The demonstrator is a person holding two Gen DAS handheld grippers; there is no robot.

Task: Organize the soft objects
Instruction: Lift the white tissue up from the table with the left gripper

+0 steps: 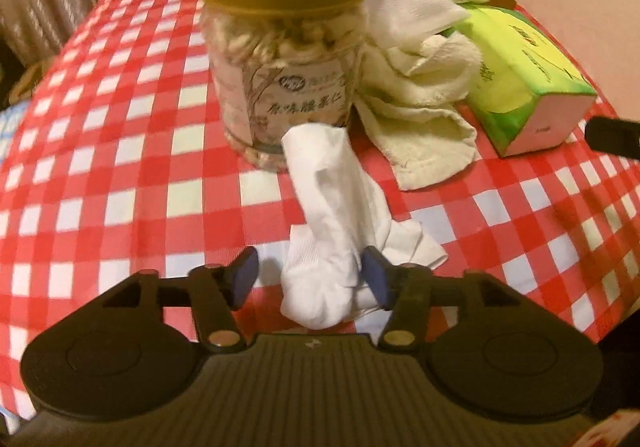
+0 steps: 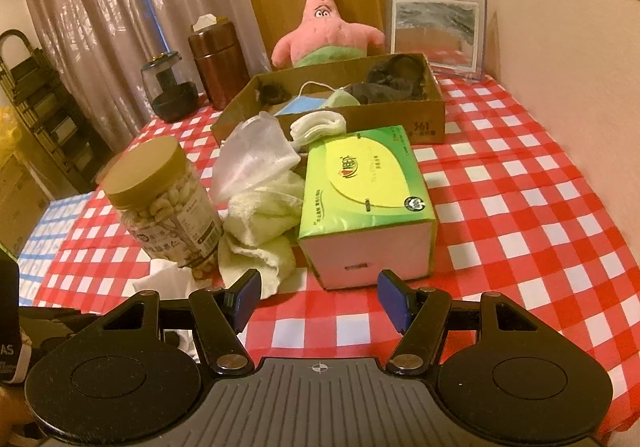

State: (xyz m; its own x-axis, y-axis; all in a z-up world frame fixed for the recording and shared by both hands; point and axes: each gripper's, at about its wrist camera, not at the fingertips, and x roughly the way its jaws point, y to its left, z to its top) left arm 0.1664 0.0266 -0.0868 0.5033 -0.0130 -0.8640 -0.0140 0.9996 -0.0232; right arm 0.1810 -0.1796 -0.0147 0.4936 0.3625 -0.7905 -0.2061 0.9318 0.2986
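Just between the parted blue pads of the left gripper (image 1: 310, 279) lies a crumpled white sock (image 1: 332, 223); the right-hand pad touches its fabric, the other stands clear. The sock runs from the pads up to the foot of a clear plastic jar with a tan lid (image 1: 282, 59) on the red-and-white checked tablecloth (image 1: 120, 151). The right gripper (image 2: 318, 301) hangs open and empty before a green tissue box (image 2: 366, 187); bare cloth stretches toward the right edge. A brown cardboard box (image 2: 432, 119) sits near the far edge.

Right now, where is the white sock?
In the left wrist view, the white sock lies on the checked tablecloth, running from the nut jar to between the left tool's open pads.
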